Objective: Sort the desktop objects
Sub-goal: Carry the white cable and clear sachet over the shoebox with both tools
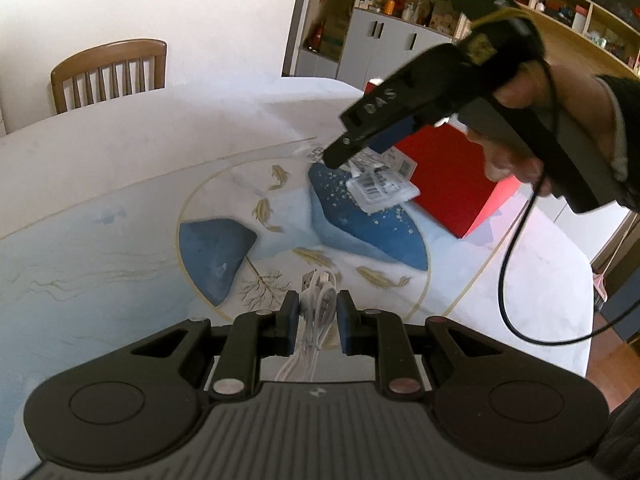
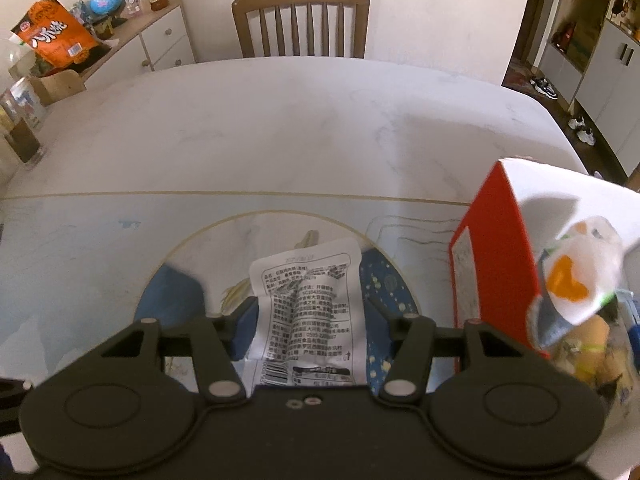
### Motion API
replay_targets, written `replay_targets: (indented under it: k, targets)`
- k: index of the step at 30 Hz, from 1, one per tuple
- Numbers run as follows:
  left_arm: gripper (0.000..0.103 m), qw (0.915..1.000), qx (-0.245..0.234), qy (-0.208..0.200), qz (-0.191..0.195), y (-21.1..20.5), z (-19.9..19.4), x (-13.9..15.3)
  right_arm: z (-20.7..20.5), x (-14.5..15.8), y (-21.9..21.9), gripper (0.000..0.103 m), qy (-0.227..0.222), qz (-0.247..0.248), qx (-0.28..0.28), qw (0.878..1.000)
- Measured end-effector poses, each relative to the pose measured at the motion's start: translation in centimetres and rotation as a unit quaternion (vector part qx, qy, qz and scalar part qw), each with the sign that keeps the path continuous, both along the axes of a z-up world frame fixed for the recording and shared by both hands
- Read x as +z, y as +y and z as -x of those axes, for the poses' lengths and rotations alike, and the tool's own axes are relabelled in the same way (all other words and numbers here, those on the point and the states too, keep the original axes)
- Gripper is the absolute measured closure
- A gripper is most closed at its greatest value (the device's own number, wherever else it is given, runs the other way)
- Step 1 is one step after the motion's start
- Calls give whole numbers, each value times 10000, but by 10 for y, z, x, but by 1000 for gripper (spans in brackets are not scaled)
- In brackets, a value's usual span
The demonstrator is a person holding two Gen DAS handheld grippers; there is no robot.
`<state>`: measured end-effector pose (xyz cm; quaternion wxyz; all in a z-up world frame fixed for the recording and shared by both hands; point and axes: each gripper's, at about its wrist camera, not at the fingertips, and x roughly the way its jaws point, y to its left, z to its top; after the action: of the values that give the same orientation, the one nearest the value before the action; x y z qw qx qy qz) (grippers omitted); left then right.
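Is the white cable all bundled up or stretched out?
Bundled up: the coiled white cable shows looped strands pinched together between the left gripper's jaws.

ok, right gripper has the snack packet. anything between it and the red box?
Nothing visible. The right gripper holds the white snack packet above the table; the red box stands open just to its right with only bare tabletop between them. The box already holds other packets, but its opening looks unobstructed.
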<state>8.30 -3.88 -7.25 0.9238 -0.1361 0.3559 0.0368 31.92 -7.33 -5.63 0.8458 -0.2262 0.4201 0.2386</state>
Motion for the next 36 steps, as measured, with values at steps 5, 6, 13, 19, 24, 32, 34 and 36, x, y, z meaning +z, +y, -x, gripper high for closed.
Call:
replay_targets:
  k: [5,6,13,19,24,32,34,36]
  targets:
    - [87,9998,27,-102,168,-2,0,13,13,16,-15,46,-4,-129,-47,9999]
    - [87,9998,24,-119,162,-4,-1,16,16,20,-19,46,-7,-155,-49,9999]
    - [87,10000,2,-68,-56,-22,-6,22,28,37,-47,46,8,-315,-95,9995]
    - [85,9995,21,223,-203,-33,-11,12,33,34,-64,46,123,-336,-81,9993]
    - [34,9985,331,432,-109,-28,-14,0,38,27,-74,46,221,-327,-89,9992]
    - [23,9971,455,606,0,-26,-28,-18,42,23,-81,46,294,-303,-72,9991]
    - [23,9963,484,716,12,-26,-34,-24,42,22,-83,46,304,-288,-81,9991]
    - [24,9955,535,780,49,-25,-38,-28,42,22,-85,46,317,-284,-88,9991]
